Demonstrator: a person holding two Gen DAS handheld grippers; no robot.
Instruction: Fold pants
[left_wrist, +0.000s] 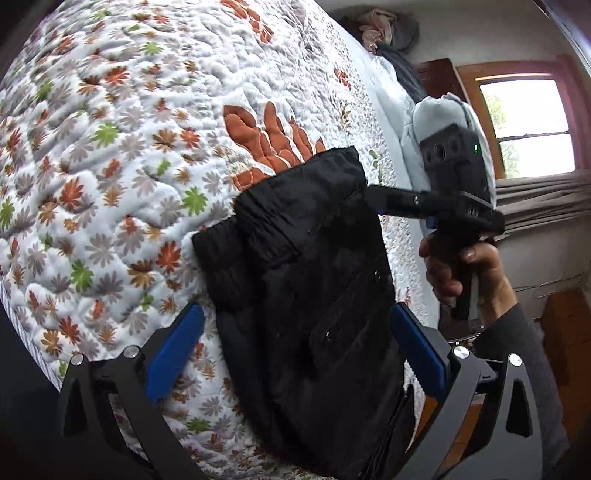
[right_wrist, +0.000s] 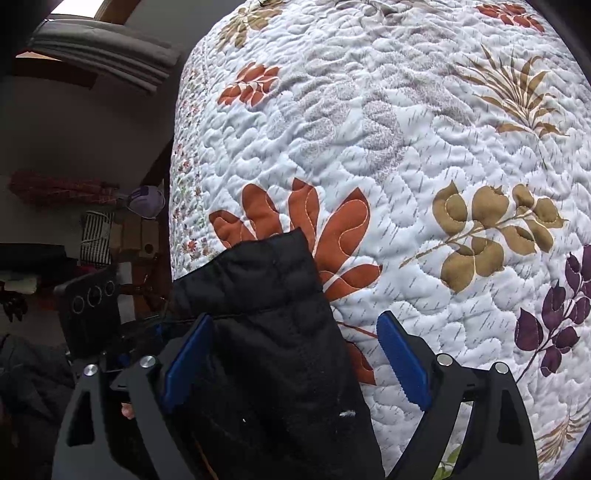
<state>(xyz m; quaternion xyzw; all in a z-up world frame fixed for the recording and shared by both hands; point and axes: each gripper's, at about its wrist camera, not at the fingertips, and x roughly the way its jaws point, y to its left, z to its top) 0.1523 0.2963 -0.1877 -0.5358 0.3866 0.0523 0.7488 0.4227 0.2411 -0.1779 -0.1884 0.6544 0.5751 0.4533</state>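
Black quilted pants lie folded into a compact bundle on the floral quilted bedspread, near the bed's edge. My left gripper is open, its blue pads spread on either side of the bundle's near end. In the left wrist view my right gripper reaches in from the right, its fingers at the bundle's upper right edge. In the right wrist view the pants lie between the wide-open blue pads of my right gripper.
The bedspread fills most of both views. Pillows and bedding lie at the bed's far end. A window and grey curtain are to the right. Shelves with clutter stand beyond the bed edge.
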